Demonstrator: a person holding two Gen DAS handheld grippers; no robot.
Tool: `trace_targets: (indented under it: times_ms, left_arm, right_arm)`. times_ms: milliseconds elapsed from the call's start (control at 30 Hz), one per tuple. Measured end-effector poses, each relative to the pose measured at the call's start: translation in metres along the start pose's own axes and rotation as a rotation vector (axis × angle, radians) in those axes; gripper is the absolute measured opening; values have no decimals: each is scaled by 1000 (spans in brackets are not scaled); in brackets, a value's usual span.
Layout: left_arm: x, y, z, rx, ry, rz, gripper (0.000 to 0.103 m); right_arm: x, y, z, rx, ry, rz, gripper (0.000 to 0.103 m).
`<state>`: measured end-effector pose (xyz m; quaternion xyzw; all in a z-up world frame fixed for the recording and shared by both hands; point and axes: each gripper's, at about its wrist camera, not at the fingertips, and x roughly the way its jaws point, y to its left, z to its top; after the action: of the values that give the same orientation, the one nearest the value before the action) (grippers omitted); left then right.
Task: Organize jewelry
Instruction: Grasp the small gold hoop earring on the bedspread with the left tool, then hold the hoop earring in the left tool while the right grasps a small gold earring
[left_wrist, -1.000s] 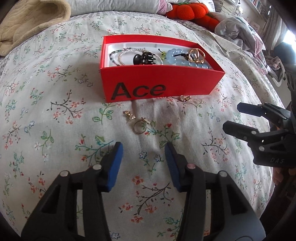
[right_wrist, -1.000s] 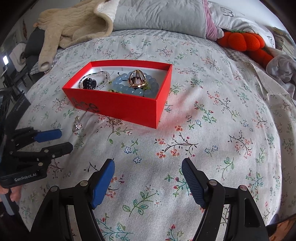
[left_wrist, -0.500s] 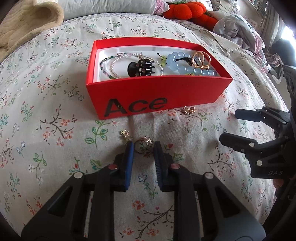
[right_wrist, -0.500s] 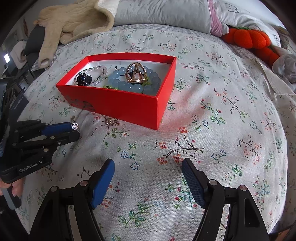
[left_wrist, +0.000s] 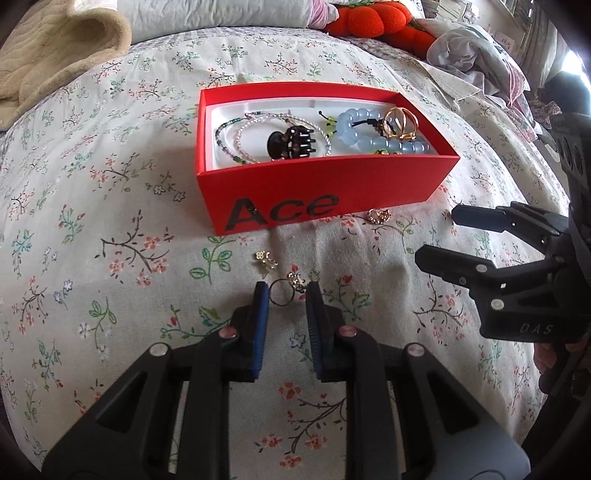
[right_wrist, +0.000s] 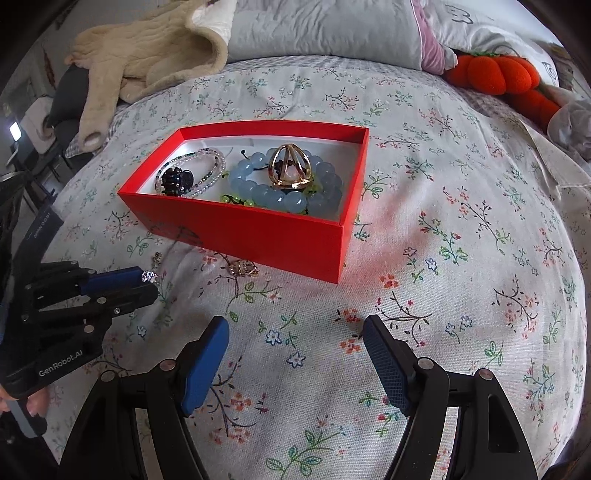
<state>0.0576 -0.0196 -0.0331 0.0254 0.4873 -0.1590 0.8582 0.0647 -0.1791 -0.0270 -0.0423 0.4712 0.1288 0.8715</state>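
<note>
Jaws on the left gripper (left_wrist: 283, 295) stood narrowed around a small ring (left_wrist: 280, 296) lying on the bed (left_wrist: 110, 221), the blue pads close on either side; whether they already pinched it I could not tell. To the right, the right gripper (right_wrist: 295, 354) hung wide open over bare bedspread, holding nothing. The step in hand looked like picking up the ring; next it would need closing fully, lifting, and carrying to the red box (left_wrist: 325, 184). Only the left view showed the ring between the pads and an earring (left_wrist: 265, 259) beside it; the right view showed a gold charm (right_wrist: 243, 268) touching the box's front wall.
</note>
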Motion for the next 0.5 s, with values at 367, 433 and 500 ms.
trace_targets:
  times_ms: [367, 433, 500]
  left_arm:
    - [-10, 14, -10, -28, 14, -27, 22]
    - [-10, 15, -11, -28, 18, -29, 22]
    - [-10, 17, -11, -30, 20, -31, 22]
  right_arm:
    - [19, 21, 11, -46, -44, -1, 38]
    - [21, 22, 13, -52, -46, 3, 35]
    - [23, 24, 14, -56, -46, 5, 32]
